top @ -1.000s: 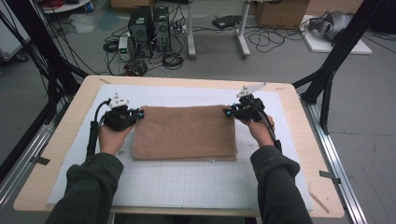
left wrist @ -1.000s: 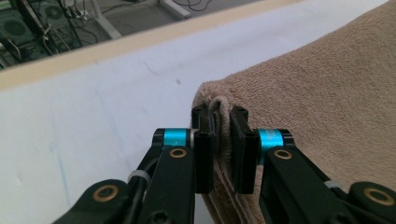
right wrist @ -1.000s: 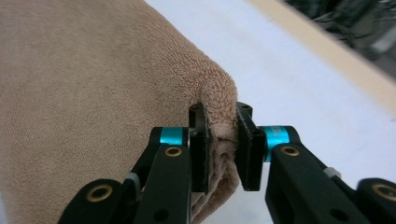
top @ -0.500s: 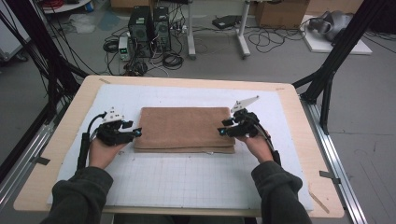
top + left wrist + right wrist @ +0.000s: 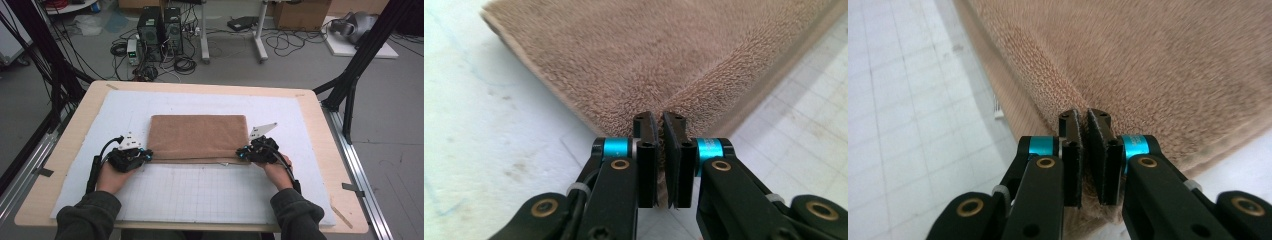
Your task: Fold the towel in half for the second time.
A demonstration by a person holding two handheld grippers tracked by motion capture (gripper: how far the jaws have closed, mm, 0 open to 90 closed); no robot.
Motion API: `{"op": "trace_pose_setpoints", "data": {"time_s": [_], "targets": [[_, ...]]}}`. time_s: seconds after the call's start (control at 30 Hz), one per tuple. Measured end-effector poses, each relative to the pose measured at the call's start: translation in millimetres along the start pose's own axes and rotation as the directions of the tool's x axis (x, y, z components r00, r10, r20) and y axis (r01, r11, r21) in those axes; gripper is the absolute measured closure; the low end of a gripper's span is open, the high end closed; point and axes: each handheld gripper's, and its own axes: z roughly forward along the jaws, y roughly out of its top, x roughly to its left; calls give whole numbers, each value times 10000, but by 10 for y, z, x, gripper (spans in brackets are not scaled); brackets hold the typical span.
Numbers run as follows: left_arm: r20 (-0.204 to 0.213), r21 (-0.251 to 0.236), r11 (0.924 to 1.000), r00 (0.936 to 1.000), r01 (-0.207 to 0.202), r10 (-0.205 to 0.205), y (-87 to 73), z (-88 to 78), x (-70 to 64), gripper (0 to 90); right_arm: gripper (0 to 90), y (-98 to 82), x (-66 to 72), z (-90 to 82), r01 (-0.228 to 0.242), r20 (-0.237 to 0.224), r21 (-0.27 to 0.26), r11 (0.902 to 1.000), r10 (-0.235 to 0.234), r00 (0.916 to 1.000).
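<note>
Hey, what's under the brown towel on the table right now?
The brown towel lies folded on a white gridded mat, a lower layer's edge peeking out along its near side. Whatever lies between the folded layers or beneath them is covered and cannot be seen.

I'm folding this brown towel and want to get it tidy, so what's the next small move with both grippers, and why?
Probably lift both near corners and carry them toward the far edge. The left gripper and right gripper each have jaws closed on a near corner of the towel, which lies flat, already folded once, on the white mat, so another fold looks likely.
</note>
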Motion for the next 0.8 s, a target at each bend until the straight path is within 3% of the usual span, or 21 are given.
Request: {"op": "trace_pose_setpoints", "data": {"time_s": [0.1, 0.17, 0.27, 0.37, 0.43, 0.47, 0.57, 0.63, 0.73, 0.8], "targets": [[-235, -671, 9977, 9997, 101, -117, 91, -116, 38, 850, 849, 93, 23, -129, 171, 190, -370, 9992, -164, 9997], [-297, -700, 9975, 9996, 20, -41, 116, -162, 45, 850, 848, 161, 58, -217, 443, 277, -523, 9976, -429, 9987], [-324, -333, 9994, 9995, -69, 58, 38, -155, 35, 850, 847, 135, 137, -184, 417, 7, -266, 9988, -417, 9991], [118, 296, 9994, 9997, 202, -206, -132, -64, 24, 837, 832, -18, 198, -16, 269, -331, 135, 9995, -264, 9991], [102, 96, 9997, 9996, 246, -247, -146, -92, 5, 739, 758, -84, 190, 54, 72, -541, 290, 9996, -56, 9985], [193, 17, 9995, 9993, 307, -308, -142, -114, 9, 666, 714, -78, 185, 37, -85, -603, 186, 9998, 96, 9981], [290, -442, 9981, 9987, 426, -414, -110, -204, 12, 606, 652, -22, 182, -49, -114, -570, -380, 9992, 92, 9983], [474, -716, 9958, 9974, 576, -543, -96, -234, 13, 627, 653, 11, 161, -73, -114, -504, -554, 9984, 86, 9987], [469, -67, 9995, 9984, 314, -311, -128, -165, 2, 767, 659, -17, 125, -14, -249, -419, -234, 9994, 239, 9988], [474, 206, 9993, 9983, 322, -332, -176, -106, -11, 805, 674, -69, 109, 14, -386, -356, -47, 9992, 385, 9986]]}}
